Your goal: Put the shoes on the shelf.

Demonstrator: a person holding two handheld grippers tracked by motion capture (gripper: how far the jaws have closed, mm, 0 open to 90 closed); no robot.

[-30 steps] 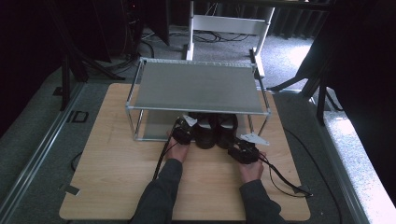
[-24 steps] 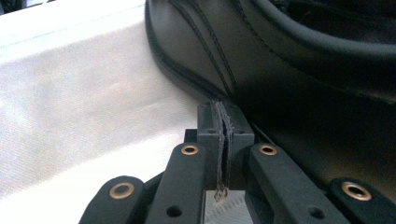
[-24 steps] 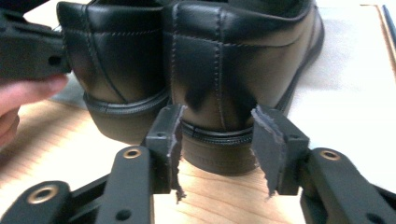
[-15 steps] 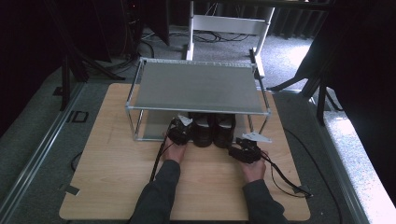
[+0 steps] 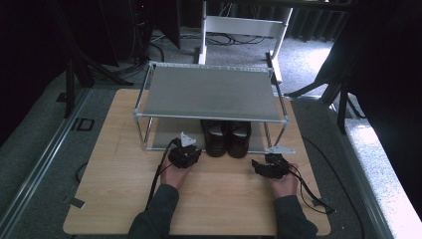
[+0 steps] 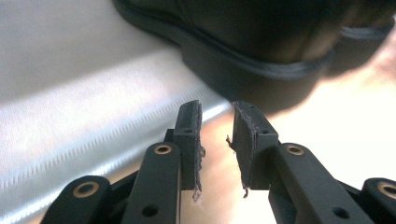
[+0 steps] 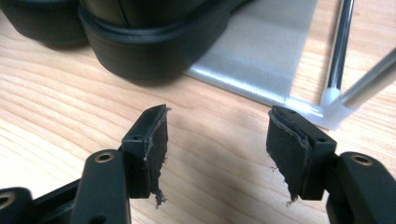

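Observation:
A pair of black shoes stands side by side on the lower shelf of a metal rack, heels toward the person. My left gripper rests on the wooden table just left of the shoes. Its jaws are open by a narrow gap with nothing between them, a shoe heel close ahead. My right gripper sits to the right of the shoes, near the rack's front right foot. In the right gripper view it is wide open and empty, apart from the nearer shoe.
The rack's grey top shelf overhangs the shoes' front halves. Its thin corner post stands close ahead of the right gripper. The wooden table runs bare toward the person. Cables trail from both grippers.
Both grippers have drawn back from the shoes toward the person and moved apart, the left one to the left, the right one to the right. The shoes stay on the lower shelf.

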